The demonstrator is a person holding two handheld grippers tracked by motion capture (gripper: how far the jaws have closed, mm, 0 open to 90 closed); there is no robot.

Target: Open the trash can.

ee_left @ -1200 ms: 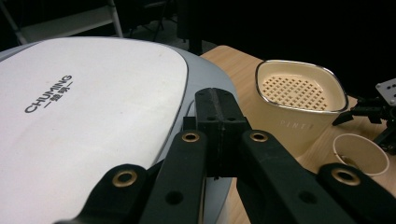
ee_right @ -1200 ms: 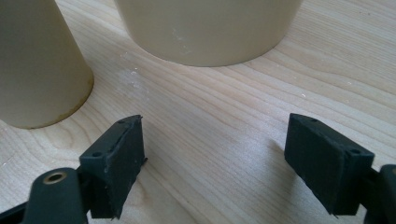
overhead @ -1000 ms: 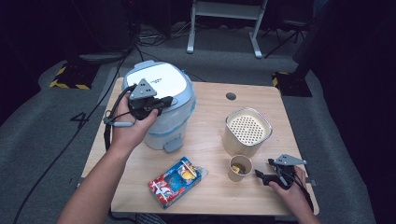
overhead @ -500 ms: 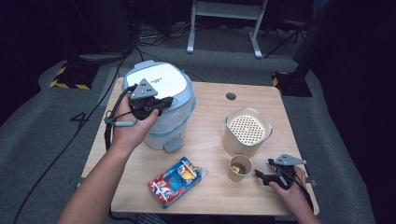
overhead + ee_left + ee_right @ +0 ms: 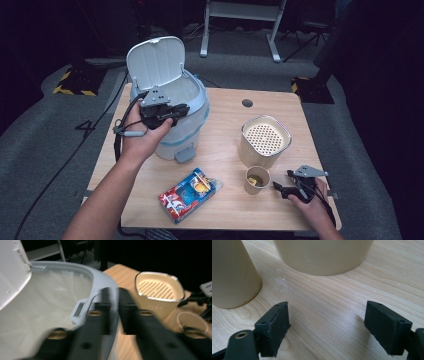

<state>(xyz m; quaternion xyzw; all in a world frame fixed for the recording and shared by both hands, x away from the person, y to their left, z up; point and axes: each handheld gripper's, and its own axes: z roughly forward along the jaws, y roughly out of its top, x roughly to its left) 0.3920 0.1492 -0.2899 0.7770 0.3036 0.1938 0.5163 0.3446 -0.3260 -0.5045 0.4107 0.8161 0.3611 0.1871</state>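
Wooden table is holding a white bin with its lid standing open, and from above I am seeing my left gripper sitting at the bin's front rim. Looking along that gripper, I am seeing its jaws pressed together with nothing between them, and the pale bag inside the bin. My right gripper is lying wide open and empty on the wood near the paper cup and the tan container, while the snack bag is lying in front of the bin.
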